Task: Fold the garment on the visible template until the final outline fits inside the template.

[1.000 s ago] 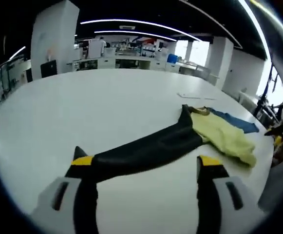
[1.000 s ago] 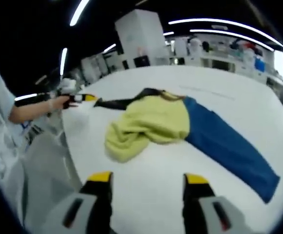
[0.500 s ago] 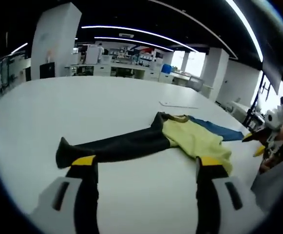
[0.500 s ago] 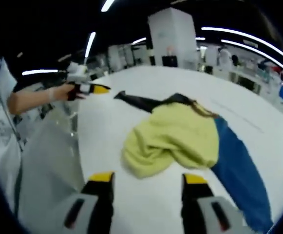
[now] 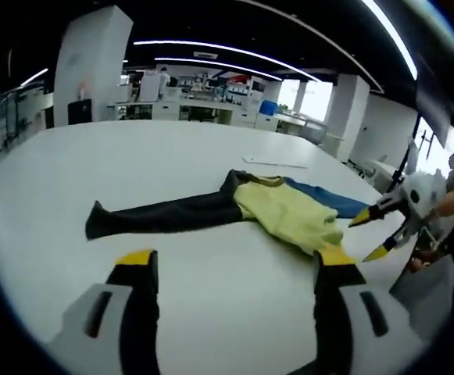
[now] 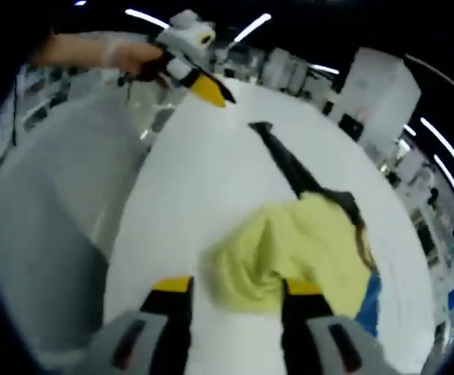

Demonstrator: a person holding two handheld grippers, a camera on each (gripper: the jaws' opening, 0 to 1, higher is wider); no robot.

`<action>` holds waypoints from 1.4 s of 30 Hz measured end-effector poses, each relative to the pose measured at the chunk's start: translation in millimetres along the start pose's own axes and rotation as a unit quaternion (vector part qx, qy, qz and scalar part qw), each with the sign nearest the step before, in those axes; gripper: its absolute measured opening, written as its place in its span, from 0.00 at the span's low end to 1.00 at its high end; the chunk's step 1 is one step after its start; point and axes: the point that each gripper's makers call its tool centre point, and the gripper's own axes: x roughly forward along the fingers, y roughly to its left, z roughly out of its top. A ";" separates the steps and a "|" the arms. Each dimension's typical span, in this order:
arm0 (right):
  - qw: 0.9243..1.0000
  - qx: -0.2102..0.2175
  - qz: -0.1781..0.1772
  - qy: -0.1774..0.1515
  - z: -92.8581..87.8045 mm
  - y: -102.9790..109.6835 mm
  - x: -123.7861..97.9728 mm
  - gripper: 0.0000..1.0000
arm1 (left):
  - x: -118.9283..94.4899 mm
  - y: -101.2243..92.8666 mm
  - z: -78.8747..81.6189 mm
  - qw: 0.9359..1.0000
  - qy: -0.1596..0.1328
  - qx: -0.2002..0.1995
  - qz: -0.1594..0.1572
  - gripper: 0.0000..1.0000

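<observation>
Yellow, black and blue cloth garment (image 5: 277,215) lies spread on the white desk (image 5: 133,164); right hand-held gripper (image 6: 230,285), jaws wide, closes on the rumpled yellow hem; left hand-held gripper (image 5: 234,262) wide, empty; best pinch the hem's edge cleanly

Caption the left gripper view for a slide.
Open left gripper faces a yellow-bodied garment spread on the white table.

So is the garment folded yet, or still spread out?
Not folded. The garment lies on the table, black sleeve and blue sleeve outstretched, yellow body bunched.
</observation>
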 end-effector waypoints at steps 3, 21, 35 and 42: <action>0.999 -0.039 0.008 0.010 0.8 8.2 8.7 0.38 | -1.8 -5.4 -2.4 1.000 0.003 0.006 0.001 0.78; 0.995 -0.062 -0.038 0.073 -0.2 -3.3 25.8 0.00 | 9.1 -17.9 -1.0 0.996 -0.004 0.011 -0.089 0.76; 0.990 0.117 -0.076 -0.010 71.5 -103.6 -32.8 0.00 | 28.6 -34.1 4.4 0.986 0.004 0.042 -0.161 0.73; 0.980 0.180 -0.082 -0.021 78.3 -137.8 -29.2 0.00 | 37.4 -35.0 -0.8 0.984 0.010 0.030 -0.176 0.72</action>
